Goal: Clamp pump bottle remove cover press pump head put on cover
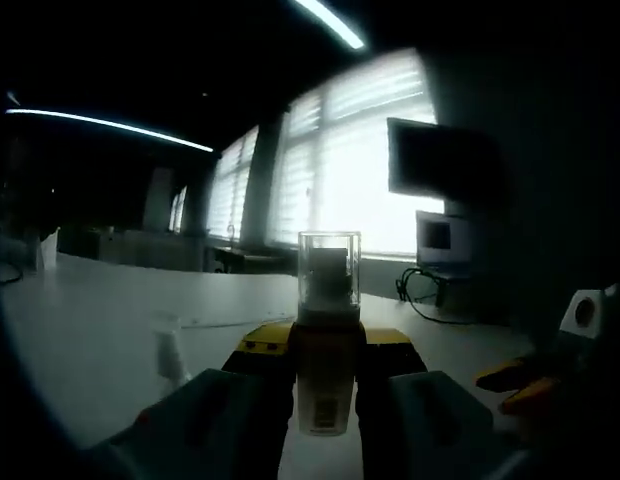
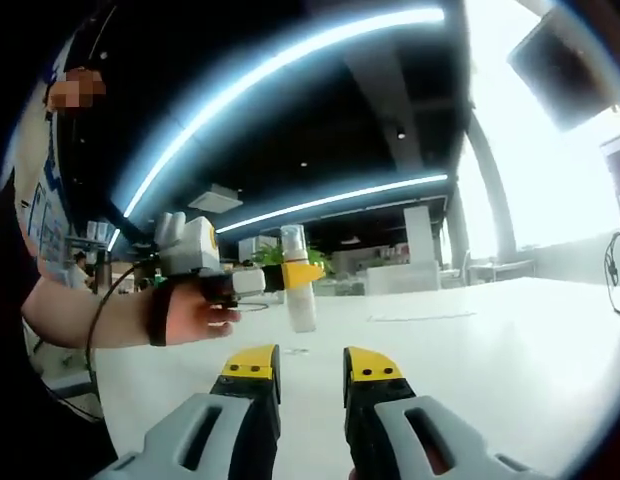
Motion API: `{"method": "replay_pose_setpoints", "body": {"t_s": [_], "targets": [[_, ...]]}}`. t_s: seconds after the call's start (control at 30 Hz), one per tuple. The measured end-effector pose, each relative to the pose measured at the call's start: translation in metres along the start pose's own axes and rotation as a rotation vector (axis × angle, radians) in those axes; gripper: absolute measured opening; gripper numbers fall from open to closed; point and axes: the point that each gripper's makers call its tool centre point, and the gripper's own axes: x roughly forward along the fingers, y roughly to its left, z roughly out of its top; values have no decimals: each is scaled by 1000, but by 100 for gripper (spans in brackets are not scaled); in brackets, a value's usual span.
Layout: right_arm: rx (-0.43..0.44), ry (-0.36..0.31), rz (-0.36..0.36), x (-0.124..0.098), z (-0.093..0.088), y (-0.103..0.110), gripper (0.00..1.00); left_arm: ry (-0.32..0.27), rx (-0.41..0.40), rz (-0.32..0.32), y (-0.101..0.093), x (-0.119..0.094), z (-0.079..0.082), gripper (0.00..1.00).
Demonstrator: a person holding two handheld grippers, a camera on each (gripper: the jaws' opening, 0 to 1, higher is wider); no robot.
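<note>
Small pale pump bottle [image 1: 324,385] with a clear plastic cover [image 1: 329,264] on top, clamped upright between the yellow-tipped jaws of the left gripper [image 1: 325,352] and held up off the white tabletop [image 1: 110,330]. Seen from the right gripper view as the same bottle [image 2: 299,280] pinched at its upper part by the left gripper [image 2: 286,277], raised above the tabletop [image 2: 490,340], with a person's hand [image 2: 195,312] wrapped round the tool from below and the forearm reaching in level from the left. Right gripper [image 2: 311,368] low in its own view, jaws a little apart and holding nothing, well short of the bottle. Beyond, bright blinded windows [image 1: 330,160] and a dark wall monitor [image 1: 430,160].
</note>
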Motion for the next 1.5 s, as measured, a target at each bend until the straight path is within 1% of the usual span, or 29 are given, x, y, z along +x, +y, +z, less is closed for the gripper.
{"method": "replay_pose_setpoints", "body": {"t_s": [0.07,0.13,0.2,0.27,0.33,0.4,0.47,0.5,0.53,0.67,0.77,0.8,0.87,0.9,0.93,0.97,1.0,1.03,1.1,1.13,1.2,1.27,1.3,1.4,1.47,1.5], "targets": [[0,-1,0,0,0,0,19,6,19,10,-1,3,-4,13],[-1,1,1,0,0,-1,19,9,46,12,-2,12,-8,13],[8,1,4,-1,0,0,19,16,53,14,0,22,-13,13],[12,1,-1,-1,0,-1,18,17,45,18,-3,27,-15,13],[13,4,-4,0,-1,-2,18,14,43,28,1,34,-16,13],[14,6,-2,0,-1,-3,18,27,62,28,-2,37,-22,13],[13,7,-1,0,-2,-3,18,40,82,31,3,40,-29,13],[12,7,-1,0,-2,-3,18,43,91,40,4,38,-28,13],[11,7,-1,0,-2,-2,18,39,84,43,6,39,-28,13],[10,8,0,0,-2,0,17,24,27,72,13,51,-35,13],[7,11,2,0,-2,1,17,13,5,71,10,55,-40,13],[8,10,2,0,-2,1,17,28,32,74,9,58,-44,13],[14,8,2,0,-2,0,17,50,110,77,11,64,-49,13],[16,6,0,0,-1,-1,17,51,111,82,9,64,-50,13],[19,5,0,0,-1,-1,17,47,120,97,12,64,-51,13],[25,2,0,-1,-1,-1,17,44,128,127,16,64,-55,13],[30,0,-1,-1,0,-2,17,46,135,143,20,63,-56,13],[31,-2,-3,-1,0,-2,17,41,123,152,20,65,-57,13],[32,-3,-4,-1,0,-3,17,46,65,168,24,65,-63,13],[30,-4,-2,-1,0,-3,17,53,68,164,25,65,-66,13],[29,-4,-2,-1,0,-3,17,88,86,184,30,66,-79,13],[32,-7,-1,-1,1,-2,17,67,80,165,24,70,-72,13],[35,-9,-2,-1,1,-3,17,57,56,148,16,68,-69,13],[41,-12,-4,-1,2,-4,17,81,93,153,22,69,-77,13],[43,-13,-4,-1,2,-4,16,79,92,151,22,69,-76,13],[43,-14,-4,-1,2,-4,16,75,88,144,18,70,-74,13]]}}
